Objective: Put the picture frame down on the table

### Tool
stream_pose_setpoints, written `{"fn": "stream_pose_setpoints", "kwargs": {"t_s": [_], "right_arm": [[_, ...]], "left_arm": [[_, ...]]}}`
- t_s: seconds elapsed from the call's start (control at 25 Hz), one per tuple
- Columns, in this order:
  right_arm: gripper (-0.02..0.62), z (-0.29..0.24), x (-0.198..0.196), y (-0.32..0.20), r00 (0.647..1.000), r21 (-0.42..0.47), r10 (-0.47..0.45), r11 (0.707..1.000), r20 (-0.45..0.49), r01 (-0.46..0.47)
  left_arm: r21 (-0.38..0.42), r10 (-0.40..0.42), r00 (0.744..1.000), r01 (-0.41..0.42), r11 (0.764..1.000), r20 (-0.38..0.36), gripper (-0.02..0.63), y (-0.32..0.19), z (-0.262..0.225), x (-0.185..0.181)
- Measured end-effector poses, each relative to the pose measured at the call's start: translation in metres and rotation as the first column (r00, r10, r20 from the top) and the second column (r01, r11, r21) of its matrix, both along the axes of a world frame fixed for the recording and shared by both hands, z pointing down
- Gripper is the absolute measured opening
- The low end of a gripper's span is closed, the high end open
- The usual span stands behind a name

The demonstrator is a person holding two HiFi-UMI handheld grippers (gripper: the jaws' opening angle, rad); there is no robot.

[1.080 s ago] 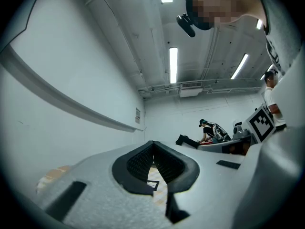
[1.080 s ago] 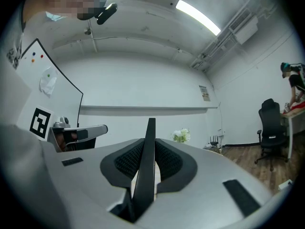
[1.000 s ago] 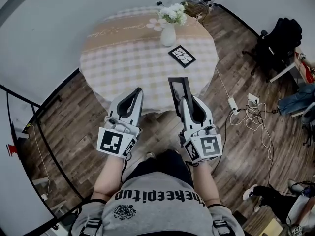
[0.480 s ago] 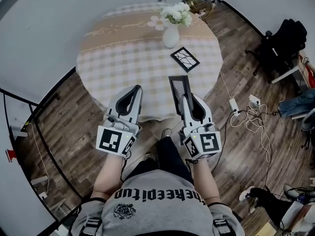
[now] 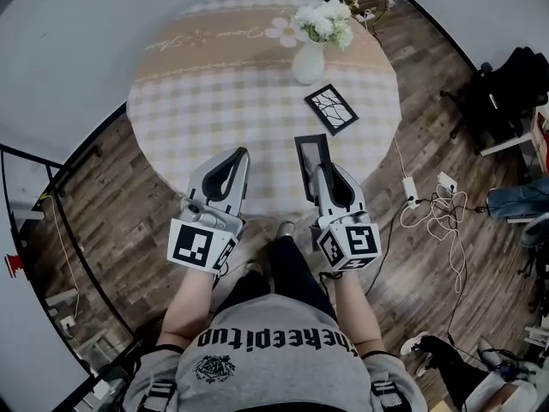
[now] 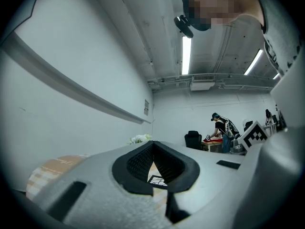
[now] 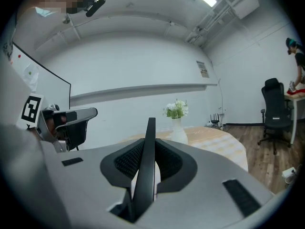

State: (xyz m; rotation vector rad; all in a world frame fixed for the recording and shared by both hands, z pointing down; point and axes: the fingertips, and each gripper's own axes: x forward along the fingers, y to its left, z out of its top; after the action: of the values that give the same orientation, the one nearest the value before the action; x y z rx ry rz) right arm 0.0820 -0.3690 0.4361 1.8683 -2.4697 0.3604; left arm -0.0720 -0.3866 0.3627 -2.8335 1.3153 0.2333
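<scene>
My right gripper [image 5: 319, 174] is shut on a black picture frame [image 5: 311, 156], held edge-on over the near rim of the round table [image 5: 206, 101]. In the right gripper view that frame [image 7: 148, 161] stands as a thin dark bar clamped between the jaws. My left gripper [image 5: 233, 160] hovers beside it at the table's near edge, jaws closed with nothing between them; its own view shows the jaws [image 6: 153, 175] touching. A second black frame [image 5: 331, 108] with a branch pattern lies flat on the checked cloth.
A white vase of flowers [image 5: 313, 50] stands at the table's far side. A power strip and cables [image 5: 437, 200] lie on the wood floor at right, near a black chair [image 5: 506, 84]. A wall runs along the left.
The person has stepped closer to the table; both grippers now reach over its near edge. The right gripper still holds the frame, and the left stays shut.
</scene>
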Motion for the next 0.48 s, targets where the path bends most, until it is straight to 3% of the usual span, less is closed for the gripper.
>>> {"fn": "stream_pose_setpoints", "kwargs": {"t_s": [0.48], "right_arm": [[0.072,0.078,-0.001,-0.036,0.997,-0.175,-0.063,0.982,0.053,0.071]], "left_arm": [[-0.083,-0.07,0.998,0.07,0.994,0.011,0.015,-0.031,0.036,0.002]]}}
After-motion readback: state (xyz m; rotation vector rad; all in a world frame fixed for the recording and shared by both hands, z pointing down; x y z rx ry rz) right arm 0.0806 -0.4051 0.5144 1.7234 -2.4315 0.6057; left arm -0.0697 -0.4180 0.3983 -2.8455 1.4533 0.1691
